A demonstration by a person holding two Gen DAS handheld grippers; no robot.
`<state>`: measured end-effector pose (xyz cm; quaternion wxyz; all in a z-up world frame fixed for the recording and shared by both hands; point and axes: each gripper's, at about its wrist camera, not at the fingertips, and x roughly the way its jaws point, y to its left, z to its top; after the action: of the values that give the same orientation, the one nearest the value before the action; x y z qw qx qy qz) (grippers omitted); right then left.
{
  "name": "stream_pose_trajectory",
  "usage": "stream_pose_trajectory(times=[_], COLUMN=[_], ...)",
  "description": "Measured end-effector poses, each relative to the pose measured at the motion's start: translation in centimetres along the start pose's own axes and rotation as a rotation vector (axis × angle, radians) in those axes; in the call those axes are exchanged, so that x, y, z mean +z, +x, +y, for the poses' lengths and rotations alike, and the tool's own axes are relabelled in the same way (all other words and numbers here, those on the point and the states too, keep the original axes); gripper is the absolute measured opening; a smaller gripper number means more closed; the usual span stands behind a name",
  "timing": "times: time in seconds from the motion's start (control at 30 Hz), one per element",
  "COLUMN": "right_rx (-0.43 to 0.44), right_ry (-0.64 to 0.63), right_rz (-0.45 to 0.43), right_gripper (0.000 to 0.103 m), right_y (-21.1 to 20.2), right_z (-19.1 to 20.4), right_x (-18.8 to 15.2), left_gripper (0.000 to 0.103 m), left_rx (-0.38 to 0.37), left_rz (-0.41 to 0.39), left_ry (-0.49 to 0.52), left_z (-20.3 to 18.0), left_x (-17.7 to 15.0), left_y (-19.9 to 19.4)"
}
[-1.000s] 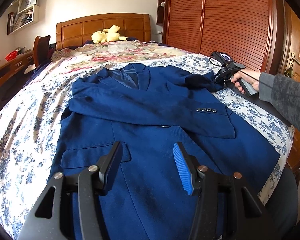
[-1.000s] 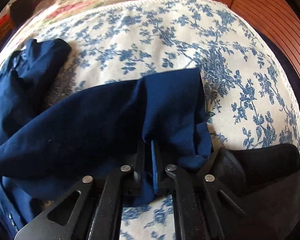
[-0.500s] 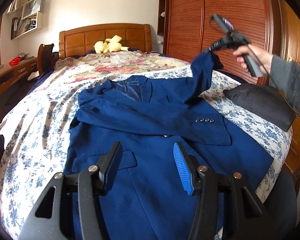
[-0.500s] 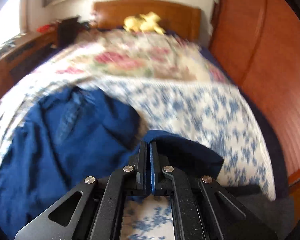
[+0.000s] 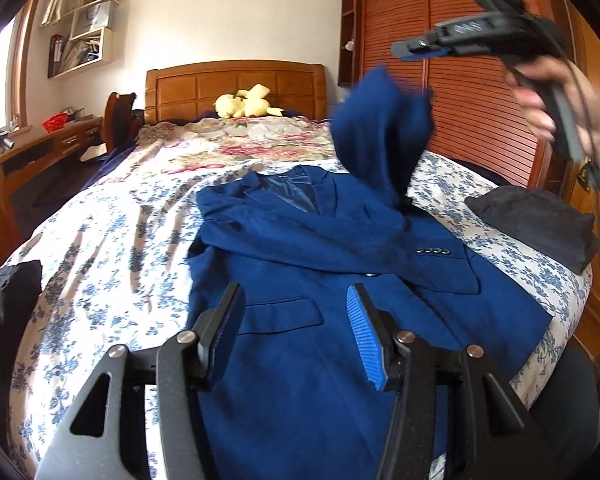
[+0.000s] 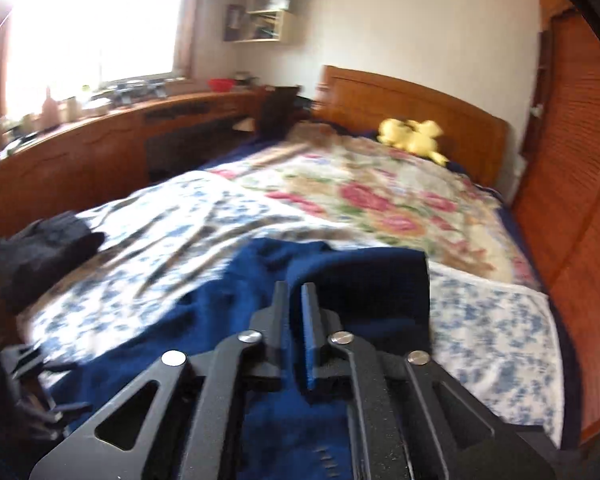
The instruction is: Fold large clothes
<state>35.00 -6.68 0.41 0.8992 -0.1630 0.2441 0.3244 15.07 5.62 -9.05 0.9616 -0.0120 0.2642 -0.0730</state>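
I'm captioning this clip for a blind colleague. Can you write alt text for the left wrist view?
A blue blazer lies face up on a floral bedspread, one sleeve lifted into the air below the right gripper. The left gripper hovers open above the blazer's lower front. A yellow plush toy sits by the wooden headboard.

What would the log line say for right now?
left gripper: open, above jacket | right gripper: shut on sleeve, lifted | bed
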Motion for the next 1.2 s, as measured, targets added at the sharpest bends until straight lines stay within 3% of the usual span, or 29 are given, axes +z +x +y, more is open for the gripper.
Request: stream_pose_trajectory(times=[0.03,0.07,0.23,0.8,0.93,1.2], right_rx=[0.021,0.041,0.058,-0.023,-0.003,0.051], right_ry=[-0.004,-0.002,0.021,0.295,0.349,0.414], right_rz=[0.002,0.006,0.067,0.148,0.178,0.151], right_gripper=[0.029,0.031,0.033,0.036,0.045,0.048], right_y=[0.1,0.2,2.0,6.3,7.8,7.5], right_z=[0.8,1.5,2.7,-2.5,-3.5,-5.1], right_x=[-0.6,-1.2,-5.6,-19.6,-21.8,-23.3], left_gripper=[0.052,0.052,0.052,0.052,0.052,0.052], left_rx=[0.005,0.008,0.012,0.009,-0.009,0.010], left_rz=[0.001,0.002,0.001,0.083,0.126,0.174], left_ry=[-0.005,-0.010,-0.020,0.035,0.024,0.036], left_z=[0.3,0.6,1.0,-1.8,-2.5,-4.2], left_x=[0.0,0.0,-0.1,-0.8,-1.0,-0.6], left_y=[0.0,-0.1,0.0,3.4,5.1,7.6])
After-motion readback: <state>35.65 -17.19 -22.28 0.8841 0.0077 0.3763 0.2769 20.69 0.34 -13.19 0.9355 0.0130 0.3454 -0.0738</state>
